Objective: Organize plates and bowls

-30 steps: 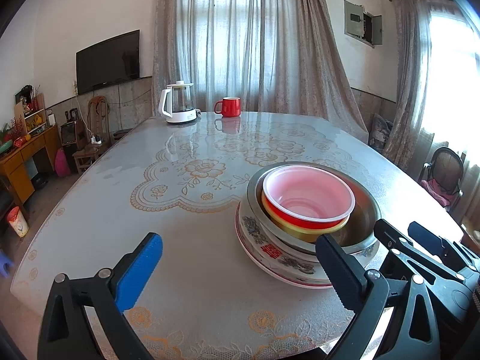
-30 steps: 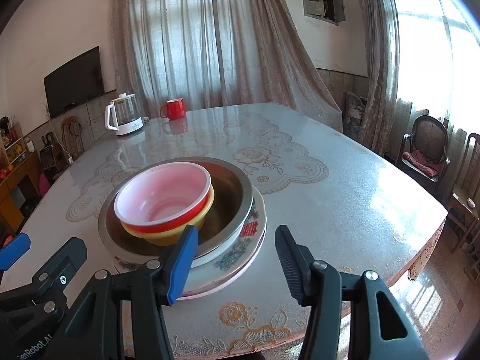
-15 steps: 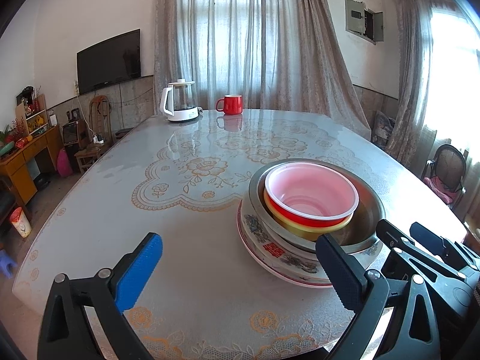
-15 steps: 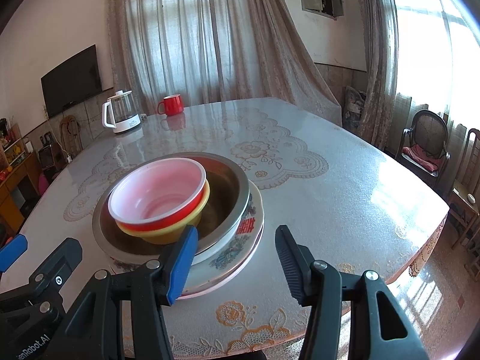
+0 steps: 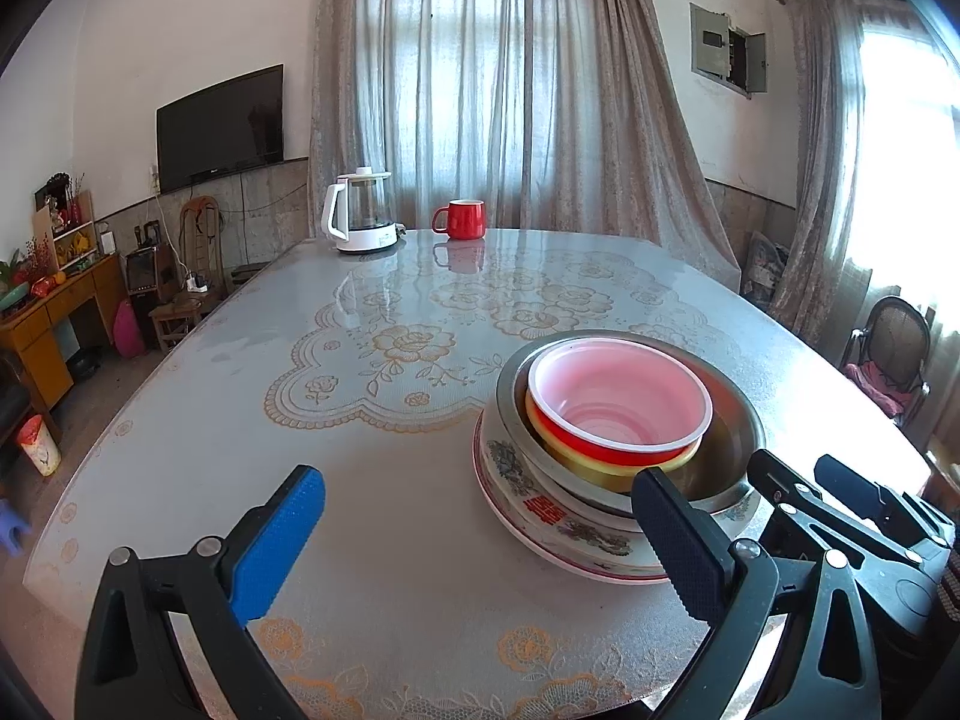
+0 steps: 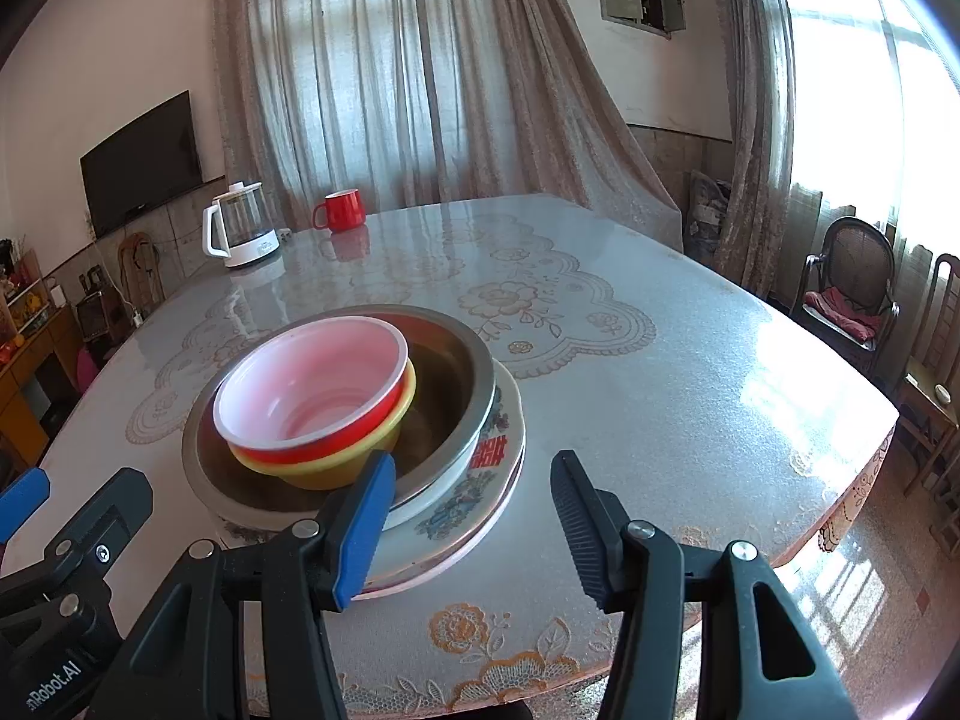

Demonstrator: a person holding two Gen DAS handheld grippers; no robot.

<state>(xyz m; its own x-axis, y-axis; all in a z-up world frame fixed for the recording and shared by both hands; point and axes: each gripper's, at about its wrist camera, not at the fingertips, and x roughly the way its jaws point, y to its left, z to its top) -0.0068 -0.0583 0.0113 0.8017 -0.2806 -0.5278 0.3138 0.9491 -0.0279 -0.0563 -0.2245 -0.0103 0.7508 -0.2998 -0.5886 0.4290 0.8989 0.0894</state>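
Left wrist view. The left gripper [image 5: 477,546] points forward and downward over the near part of the table [image 5: 372,462], above the surface. Its jaws stand wide apart and hold nothing; bare tablecloth lies between the blue pad [image 5: 276,546] and the black pad [image 5: 681,546]. The stack of dishes sits to the right of centre: a patterned plate [image 5: 540,516] at the bottom, a steel basin [image 5: 735,438] on it, a yellow bowl [image 5: 576,456] inside the basin, and a red bowl [image 5: 624,408] with a pale inside nested in the yellow one. The black pad stands in front of the stack's near rim; whether it touches cannot be told. The right gripper [image 5: 840,498] appears at lower right, just beside the stack. The table's near edge runs just under the jaws. Wide open surface lies to the left and beyond, as far as a kettle [image 5: 360,219] and a red mug [image 5: 462,219] at the far edge.

Right wrist view. The right gripper [image 6: 468,516] likewise points forward and downward at the table's [image 6: 690,396] near edge. Its jaws stand partly open and empty, with tablecloth and the plate's [image 6: 474,498] edge between them. Its blue pad [image 6: 363,522] overlaps the near rim of the steel basin [image 6: 474,372]; contact cannot be told. The red bowl [image 6: 312,390] and yellow bowl [image 6: 336,462] lie left of centre inside the basin. The left gripper [image 6: 78,498] shows at lower left. Clear tabletop extends to the right of the stack up to the table's edge, beyond which chairs [image 6: 852,294] stand on the floor.
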